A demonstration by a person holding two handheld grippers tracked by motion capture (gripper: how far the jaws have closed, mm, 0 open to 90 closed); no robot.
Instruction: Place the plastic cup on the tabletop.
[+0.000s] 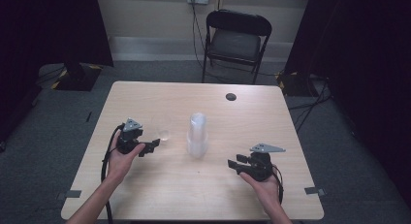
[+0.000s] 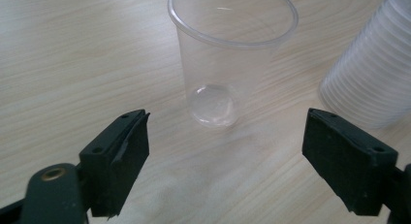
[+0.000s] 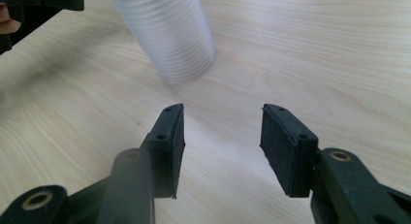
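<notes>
Standing wide apart and empty, the jaws of the left gripper (image 2: 225, 151) frame a single clear plastic cup (image 2: 228, 59) upright on the table (image 2: 72, 54) at their twelve o'clock, with the stack of cups (image 2: 373, 73) at two o'clock. The right gripper (image 3: 222, 146) is likewise spread, holding nothing. The cup looks feather-light, thin, slippery and crushable, so a gentle mid-wall pinch seems best; no writing is legible.

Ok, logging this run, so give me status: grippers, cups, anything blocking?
Left gripper open, empty, facing single clear plastic cup standing upright. Right gripper open, empty, aimed at stack of clear plastic cups. Nothing between.
</notes>
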